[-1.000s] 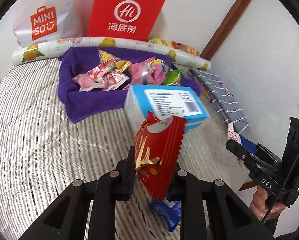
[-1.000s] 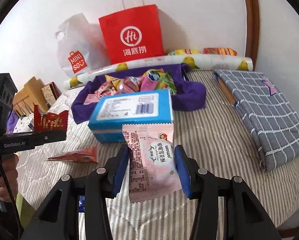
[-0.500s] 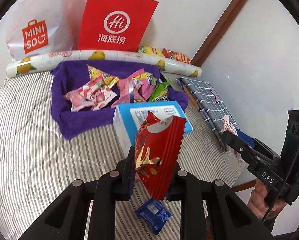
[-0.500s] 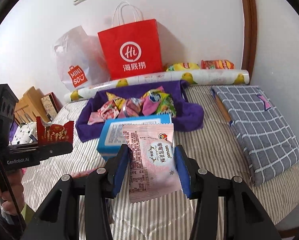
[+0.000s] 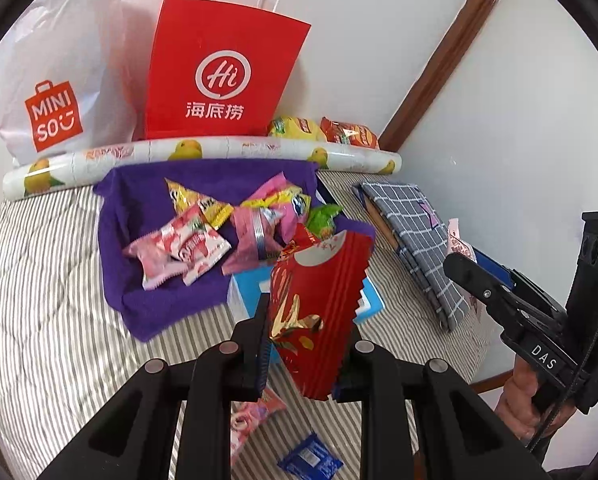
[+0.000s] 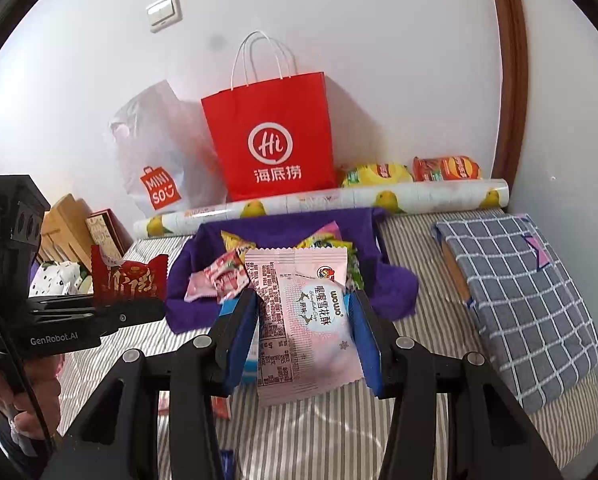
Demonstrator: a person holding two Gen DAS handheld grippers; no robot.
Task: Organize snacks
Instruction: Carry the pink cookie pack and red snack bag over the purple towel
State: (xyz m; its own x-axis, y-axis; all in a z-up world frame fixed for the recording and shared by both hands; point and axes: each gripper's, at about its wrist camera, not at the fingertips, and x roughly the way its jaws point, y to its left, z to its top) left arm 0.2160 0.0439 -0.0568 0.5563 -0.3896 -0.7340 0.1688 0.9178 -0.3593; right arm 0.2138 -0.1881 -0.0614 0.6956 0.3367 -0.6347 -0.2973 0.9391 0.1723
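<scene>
My left gripper (image 5: 307,316) is shut on a red snack packet (image 5: 319,308) and holds it in the air above the blue box (image 5: 245,294). My right gripper (image 6: 303,316) is shut on a pink snack packet (image 6: 303,320), held above the bed. Beyond both lies a purple cloth-lined tray (image 5: 139,232) with several wrapped snacks (image 5: 179,244). The left gripper shows at the left of the right wrist view (image 6: 131,304). The right gripper shows at the right of the left wrist view (image 5: 465,258). Loose on the bed below are a pink packet (image 5: 255,412) and a blue packet (image 5: 311,458).
A red paper bag (image 5: 219,72) and a white MINISO bag (image 5: 55,88) stand against the wall behind a printed roll (image 5: 203,152). A grey checked folded cloth (image 6: 519,288) lies right. Yellow and red snack bags (image 6: 411,168) sit behind the roll. Boxes (image 6: 71,228) stand left.
Both grippers have risen and pulled back from the bed with their packets. The tray and blue box look smaller and lower; more of the wall and the loose packets show.
</scene>
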